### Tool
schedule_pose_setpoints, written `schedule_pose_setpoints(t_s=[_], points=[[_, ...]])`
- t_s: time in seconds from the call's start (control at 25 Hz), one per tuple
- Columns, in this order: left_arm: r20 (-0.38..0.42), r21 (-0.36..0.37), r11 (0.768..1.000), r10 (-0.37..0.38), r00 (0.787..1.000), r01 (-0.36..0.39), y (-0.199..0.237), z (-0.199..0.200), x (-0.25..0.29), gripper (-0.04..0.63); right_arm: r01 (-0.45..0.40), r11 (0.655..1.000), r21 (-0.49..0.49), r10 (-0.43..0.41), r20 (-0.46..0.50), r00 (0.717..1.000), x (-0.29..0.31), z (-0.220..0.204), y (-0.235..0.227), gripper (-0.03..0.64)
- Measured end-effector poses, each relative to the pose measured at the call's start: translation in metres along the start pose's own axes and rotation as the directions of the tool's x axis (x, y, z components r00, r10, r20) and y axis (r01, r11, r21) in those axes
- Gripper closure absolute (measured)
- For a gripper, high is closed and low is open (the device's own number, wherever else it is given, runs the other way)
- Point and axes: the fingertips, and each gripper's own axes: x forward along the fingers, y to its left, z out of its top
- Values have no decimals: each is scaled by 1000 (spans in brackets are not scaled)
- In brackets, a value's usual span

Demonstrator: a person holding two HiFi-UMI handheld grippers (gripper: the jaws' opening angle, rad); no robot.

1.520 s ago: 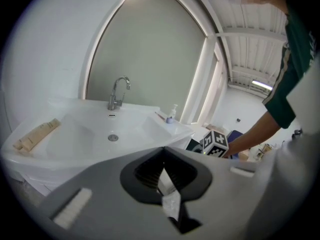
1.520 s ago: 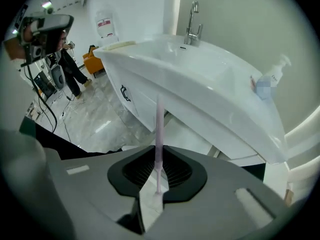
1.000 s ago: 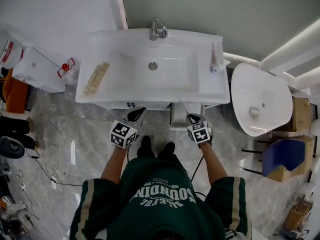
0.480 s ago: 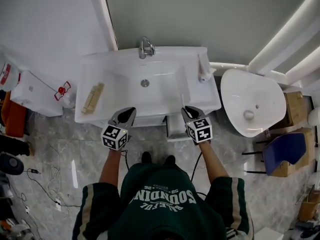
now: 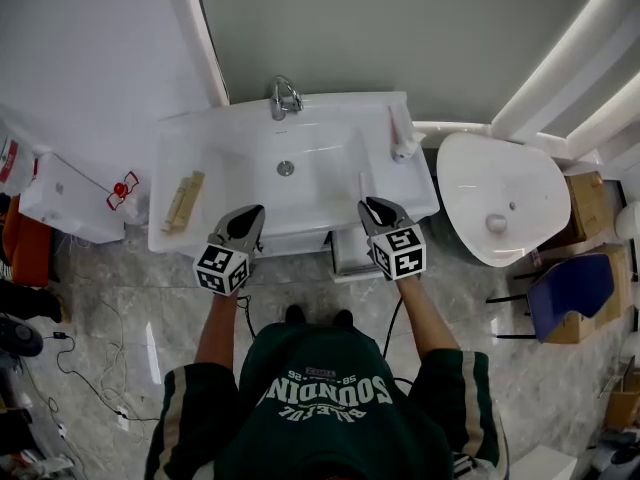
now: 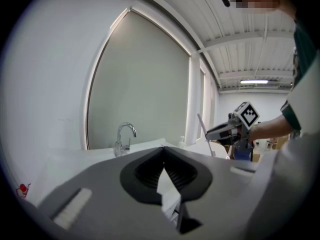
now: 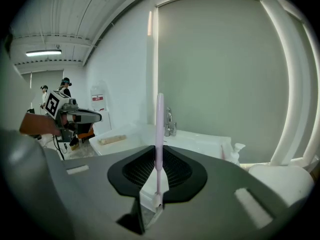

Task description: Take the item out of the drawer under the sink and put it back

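Note:
I stand at a white sink counter (image 5: 200, 138) with a basin and a chrome tap (image 5: 283, 96). My right gripper (image 5: 372, 206) is shut on a thin pale pink stick (image 7: 159, 134), perhaps a toothbrush, which stands upright between the jaws and reaches over the counter's front edge (image 5: 362, 183). My left gripper (image 5: 250, 213) is shut with nothing in it and hovers at the counter's front edge, left of the basin. A white drawer (image 5: 352, 253) juts out below the counter between the two grippers. In the left gripper view, the right gripper (image 6: 210, 133) shows with the stick.
A wooden item (image 5: 182, 201) lies on the counter's left end, and a soap dispenser (image 5: 402, 143) stands at its right rear. A white oval fixture (image 5: 500, 208) sits to the right, with a blue chair (image 5: 560, 303) beyond it. A white box (image 5: 70, 198) stands at the left.
Both grippers have risen from below the counter's front edge to its level and tipped upward. The right one kept hold of the stick.

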Motion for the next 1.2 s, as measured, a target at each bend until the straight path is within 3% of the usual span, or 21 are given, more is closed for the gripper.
schedule_pose_setpoints(t_s=[0.8, 1.04, 1.2], points=[[-12, -31, 999, -40, 999, 39, -20, -12, 15, 546, -5, 1000, 3, 5, -5, 1000, -17, -7, -2, 565], [-35, -42, 997, -65, 997, 64, -37, -21, 25, 546, -14, 999, -45, 12, -37, 999, -26, -27, -1, 565], [-66, -56, 995, -87, 994, 83, -49, -34, 32, 546, -29, 999, -22, 27, -63, 998, -30, -48, 0, 565]])
